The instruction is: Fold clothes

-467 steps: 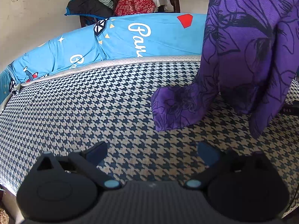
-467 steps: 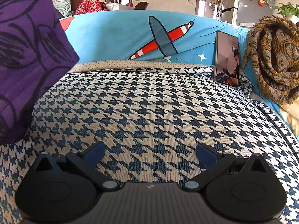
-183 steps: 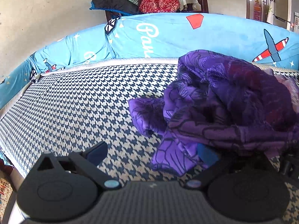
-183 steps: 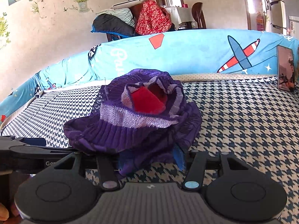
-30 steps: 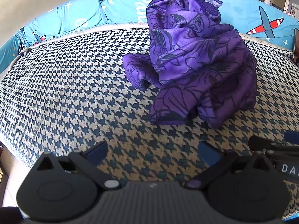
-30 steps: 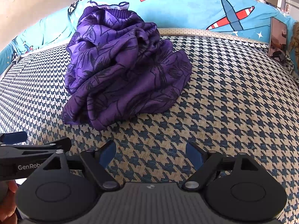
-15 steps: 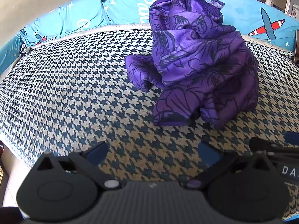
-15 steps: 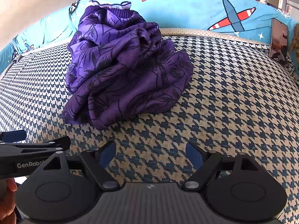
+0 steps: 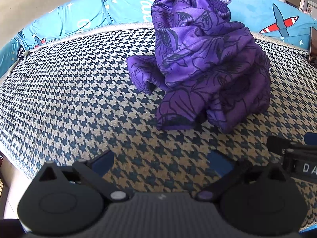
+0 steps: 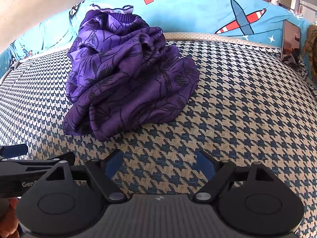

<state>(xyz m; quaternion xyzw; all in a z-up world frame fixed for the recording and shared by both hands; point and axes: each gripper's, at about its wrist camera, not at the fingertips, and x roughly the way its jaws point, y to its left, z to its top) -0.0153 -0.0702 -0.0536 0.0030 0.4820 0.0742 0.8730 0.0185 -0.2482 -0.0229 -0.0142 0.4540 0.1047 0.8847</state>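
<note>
1. Here, a purple garment (image 9: 208, 63) lies in a crumpled heap on a checked mattress (image 9: 69, 91), its ribbed hem standing up against a blue airplane-print cushion (image 10: 198, 13) behind.
2. The left gripper (image 9: 161, 161) hangs over bare mattress in front of the heap, its 2 fingers spread wide, nothing between them.
3. The right gripper (image 10: 159, 163) sits beside it, fingers likewise apart and empty, short of the cloth.
4. A phone (image 10: 290, 45) leans upright at the far right edge.
</note>
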